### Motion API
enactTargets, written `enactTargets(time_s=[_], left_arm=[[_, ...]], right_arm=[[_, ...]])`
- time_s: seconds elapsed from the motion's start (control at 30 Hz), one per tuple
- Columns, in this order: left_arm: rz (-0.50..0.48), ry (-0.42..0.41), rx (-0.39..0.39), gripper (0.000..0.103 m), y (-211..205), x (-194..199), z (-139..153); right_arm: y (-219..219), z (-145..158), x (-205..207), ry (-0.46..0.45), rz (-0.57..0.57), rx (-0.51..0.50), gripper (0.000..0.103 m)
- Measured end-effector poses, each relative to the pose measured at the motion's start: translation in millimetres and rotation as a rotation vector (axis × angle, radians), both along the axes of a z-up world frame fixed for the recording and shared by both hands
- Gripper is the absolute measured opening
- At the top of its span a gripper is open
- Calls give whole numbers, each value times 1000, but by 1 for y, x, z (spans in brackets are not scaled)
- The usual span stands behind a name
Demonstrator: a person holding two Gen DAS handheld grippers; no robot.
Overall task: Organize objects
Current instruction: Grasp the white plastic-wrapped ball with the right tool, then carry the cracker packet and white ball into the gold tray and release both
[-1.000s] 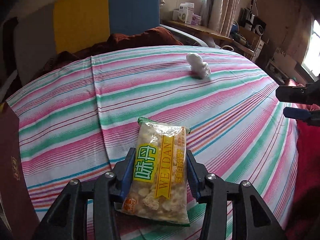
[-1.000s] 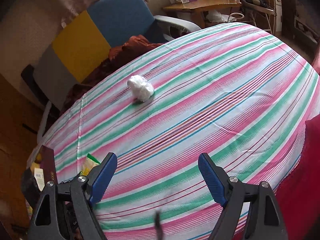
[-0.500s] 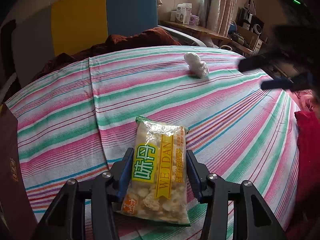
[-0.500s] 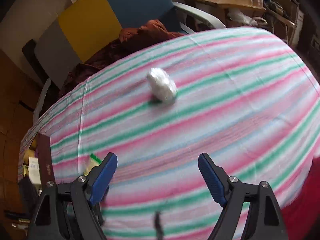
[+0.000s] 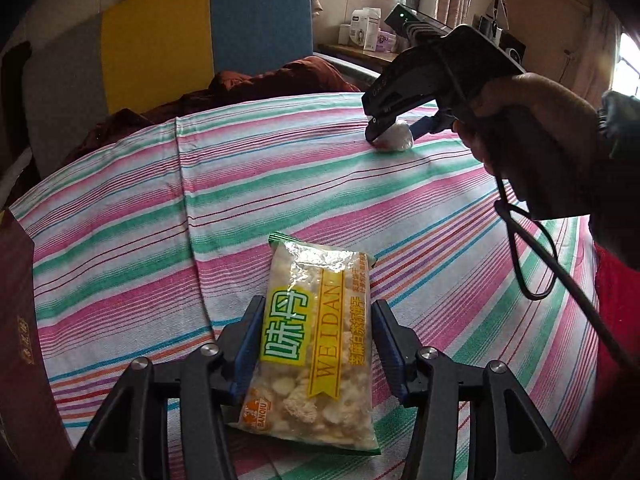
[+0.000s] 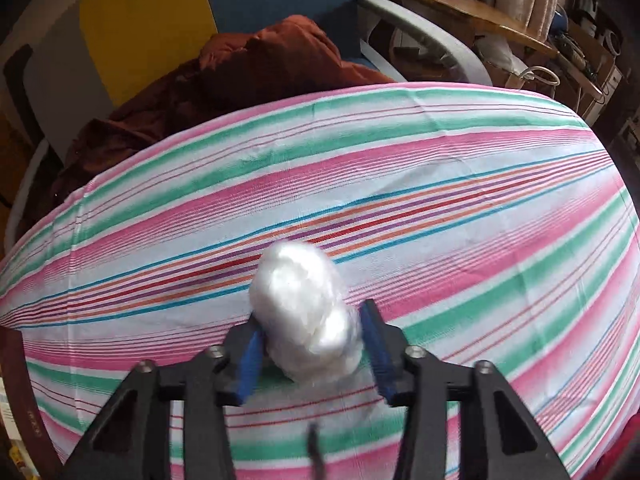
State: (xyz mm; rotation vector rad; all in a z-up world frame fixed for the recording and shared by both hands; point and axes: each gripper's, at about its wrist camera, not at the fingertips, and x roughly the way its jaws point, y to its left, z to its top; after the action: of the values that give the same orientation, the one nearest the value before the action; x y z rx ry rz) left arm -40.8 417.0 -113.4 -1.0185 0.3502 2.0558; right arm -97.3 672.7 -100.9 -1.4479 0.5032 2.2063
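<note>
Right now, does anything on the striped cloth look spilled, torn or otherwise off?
Nothing spilled or torn. The clear snack packet with yellow and green label lies flat and sealed between the left claw, whose jaws are opening. The crumpled white plastic wad sits pinched in the right claw on the cloth.

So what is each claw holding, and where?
Right claw: shut on white wad, near end. Left claw, jaws opening, flanks snack packet at its lower sides; grip unclear.
</note>
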Motion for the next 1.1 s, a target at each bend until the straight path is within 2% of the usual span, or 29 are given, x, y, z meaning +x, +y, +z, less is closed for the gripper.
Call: enactTargets(time_s=[0.17,0.33,0.5,0.7,1.1], left_arm=[[-1,9,-4,53,0,1,-1],[-1,13,-7,53,1,1,0],[-1,20,-13,53,2,0,0],[-1,29,-20,53,2,1,-1],[1,56,-41,52,4,5,0]], right_arm=[[-16,9,25,-3,47,-32,39],[-52,18,81,-15,87,-110,39],[-82,8,122,-39,109,-113,39],[-84,0,118,-46,132,-82,39],[-89,5,117,-55,191,-24,39]])
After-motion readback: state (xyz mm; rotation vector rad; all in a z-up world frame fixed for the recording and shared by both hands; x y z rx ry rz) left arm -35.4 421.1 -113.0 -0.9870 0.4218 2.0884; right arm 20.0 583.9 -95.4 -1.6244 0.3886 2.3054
